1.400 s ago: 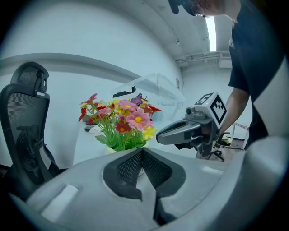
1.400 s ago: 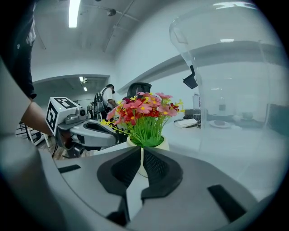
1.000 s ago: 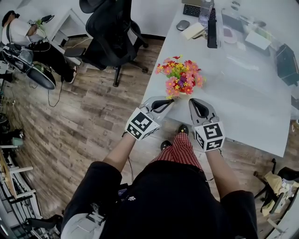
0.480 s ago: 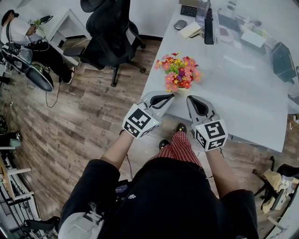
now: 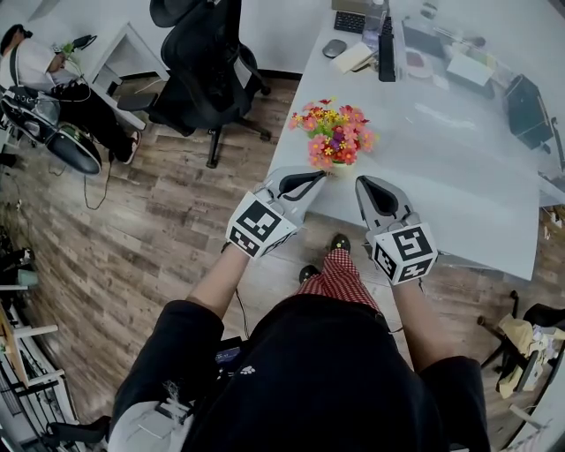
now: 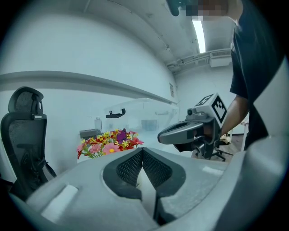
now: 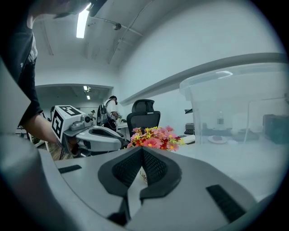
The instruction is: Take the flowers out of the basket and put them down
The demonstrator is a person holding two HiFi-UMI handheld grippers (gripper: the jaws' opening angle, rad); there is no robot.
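Note:
A bunch of pink, red and yellow flowers (image 5: 334, 132) stands in a small white container (image 5: 341, 169) near the front edge of the white table (image 5: 441, 185). My left gripper (image 5: 320, 177) is shut with nothing in it, just left of and below the flowers. Empty too, my right gripper (image 5: 364, 183) is shut just right of them. In the left gripper view the flowers (image 6: 109, 142) lie ahead to the left of the closed jaws (image 6: 142, 151), with the right gripper (image 6: 189, 131) beside. In the right gripper view the flowers (image 7: 156, 137) rise just beyond the closed jaws (image 7: 142, 150).
A black office chair (image 5: 207, 71) stands on the wooden floor left of the table. At the table's far end lie a keyboard (image 5: 357, 19), a mouse (image 5: 334, 48), a notepad (image 5: 357, 57) and a dark laptop (image 5: 527, 110). A seated person (image 5: 35, 62) is far left.
Both grippers have risen a little beside the table's front edge and stand closer under the flowers. Both stayed shut and empty.

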